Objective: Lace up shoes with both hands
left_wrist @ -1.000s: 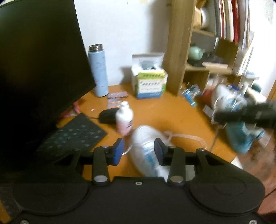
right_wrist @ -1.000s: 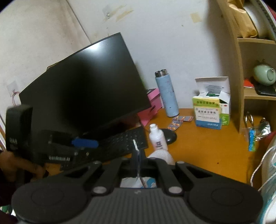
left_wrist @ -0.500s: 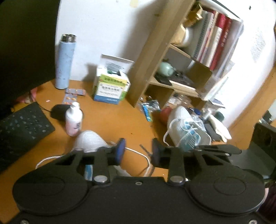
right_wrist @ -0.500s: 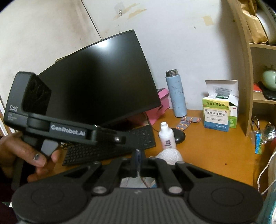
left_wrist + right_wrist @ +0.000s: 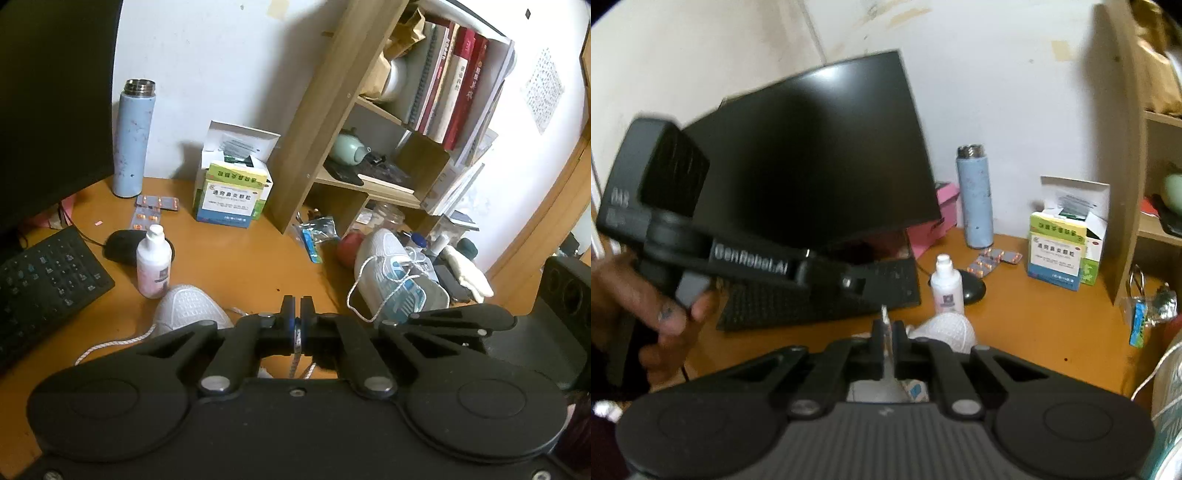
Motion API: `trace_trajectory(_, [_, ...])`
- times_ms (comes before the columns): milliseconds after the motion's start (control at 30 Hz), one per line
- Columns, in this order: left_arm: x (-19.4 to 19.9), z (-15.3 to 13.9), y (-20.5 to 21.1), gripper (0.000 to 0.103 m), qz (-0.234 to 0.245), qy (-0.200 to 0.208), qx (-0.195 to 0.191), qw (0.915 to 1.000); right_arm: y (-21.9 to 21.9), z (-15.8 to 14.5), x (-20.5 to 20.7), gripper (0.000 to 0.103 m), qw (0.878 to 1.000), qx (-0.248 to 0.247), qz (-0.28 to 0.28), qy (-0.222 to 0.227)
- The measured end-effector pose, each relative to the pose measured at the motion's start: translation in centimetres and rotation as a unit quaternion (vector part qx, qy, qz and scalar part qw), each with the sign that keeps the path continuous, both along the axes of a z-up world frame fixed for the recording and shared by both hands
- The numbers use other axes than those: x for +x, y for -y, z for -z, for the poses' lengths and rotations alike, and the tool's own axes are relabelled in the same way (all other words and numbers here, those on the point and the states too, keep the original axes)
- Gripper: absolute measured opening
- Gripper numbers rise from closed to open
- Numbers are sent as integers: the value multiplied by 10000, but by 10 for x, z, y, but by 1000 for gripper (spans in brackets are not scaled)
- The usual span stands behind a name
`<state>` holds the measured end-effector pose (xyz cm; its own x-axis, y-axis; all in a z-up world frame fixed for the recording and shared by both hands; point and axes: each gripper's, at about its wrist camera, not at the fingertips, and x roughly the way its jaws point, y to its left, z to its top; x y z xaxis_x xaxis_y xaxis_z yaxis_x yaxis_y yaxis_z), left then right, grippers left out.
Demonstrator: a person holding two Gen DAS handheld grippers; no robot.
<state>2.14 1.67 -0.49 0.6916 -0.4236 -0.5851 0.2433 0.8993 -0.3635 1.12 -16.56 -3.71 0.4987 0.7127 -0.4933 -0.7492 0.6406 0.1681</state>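
Observation:
A white mesh shoe lies on the orange desk just ahead of my left gripper. That gripper is shut on a strand of the white shoelace, and more lace trails left over the desk. In the right wrist view my right gripper is shut on the lace's stiff tip, which sticks up between the fingers. The shoe's toe shows just beyond it. A second white and blue shoe with loose laces lies to the right.
A black monitor, keyboard, mouse and small white bottle stand at the left. A blue flask, pill strips, a medicine box and a wooden shelf line the back. A hand holds the left tool.
My left gripper swung right over the shoe and went from open to shut on the lace. The right gripper stayed shut on the lace tip.

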Motion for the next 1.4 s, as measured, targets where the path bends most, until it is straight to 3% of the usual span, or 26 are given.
trace_trajectory(233, [0, 1, 1, 0, 38, -18, -10, 10000, -13, 4, 3, 26, 9995, -267, -136, 89])
trace_trajectory(367, [0, 1, -1, 0, 34, -27, -18, 10000, -19, 6, 7, 12, 9989, -416, -172, 101])
trace_trajectory(667, [1, 2, -5, 0, 46, -62, 1, 10000, -25, 10, 14, 3, 9982, -523, -296, -39])
trace_trajectory(767, [-3, -1, -10, 7, -62, 11, 274, 9996, -27, 13, 15, 3, 9973, -686, -247, -62])
trace_trajectory(800, [-5, -1, -13, 15, -119, 23, 371, 9992, -27, 16, 17, 3, 9967, -787, -199, -77])
trace_trajectory(867, [-6, 2, -18, 17, -243, -29, 618, 9978, -26, 20, 23, 3, 9958, -895, -105, -175])
trace_trajectory(1033, [-9, 33, -15, 20, -157, -541, 1369, 9890, -32, 34, 35, 3, 9925, -1169, -114, -341])
trace_trajectory(1167, [-13, 50, -4, 31, -48, -539, 1637, 9850, -46, 39, 42, 3, 9916, -1204, -172, -431])
trace_trajectory(1300, [-10, 59, 4, 31, 51, -435, 1763, 9834, -63, 39, 48, 3, 9915, -1156, -194, -567])
trace_trajectory(1367, [-9, 64, 4, 22, 121, -416, 1886, 9811, -70, 41, 49, 3, 9906, -1221, -230, -569])
trace_trajectory(1400, [-8, 66, 3, 10, 63, -441, 1933, 9801, -74, 43, 50, 3, 9895, -1299, -256, -582])
